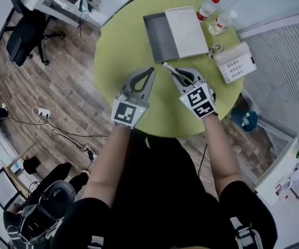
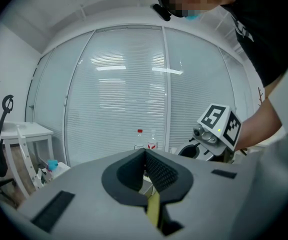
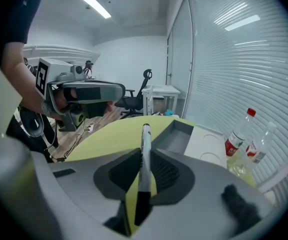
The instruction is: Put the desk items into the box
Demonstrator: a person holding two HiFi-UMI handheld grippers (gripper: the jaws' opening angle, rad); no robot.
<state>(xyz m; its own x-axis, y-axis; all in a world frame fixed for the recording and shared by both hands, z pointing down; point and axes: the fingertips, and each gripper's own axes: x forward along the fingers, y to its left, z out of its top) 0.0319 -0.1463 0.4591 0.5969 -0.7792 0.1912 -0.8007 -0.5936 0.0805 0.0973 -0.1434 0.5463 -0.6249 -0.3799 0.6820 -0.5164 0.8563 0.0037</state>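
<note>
**Right hand-held gripper clamps a pen; box lies open at the far side of the desk**

Head view: a round yellow-green desk [image 1: 119, 45] fills the middle. The left hand-held gripper [image 1: 150, 70] and the right hand-held gripper [image 1: 176, 72] are side by side over its near half, their tips near each other but apart. A white pen [image 1: 169, 68] with dark ends sticks out of the right one towards the far left. The grey box [image 1: 159, 39] is on the far part of the desk, open and shallow. A white panel [image 1: 187, 29] lies against its right side. Two clear bottles [image 1: 208, 7] with red-and-white labels stand just beyond the panel to the far right. A white keypad device [image 1: 234, 62], perhaps a desk phone, is near the desk's right edge. An office chair [image 1: 22, 35] stands on the wood floor, far left.

Left gripper view: the jaws are pressed together at the tips with nothing between them. The right gripper hangs to the right.

Right gripper view: the jaws are clenched on the pen's lower barrel. The pen points upward towards the box, well short of it, with the bottles to the right.
</note>
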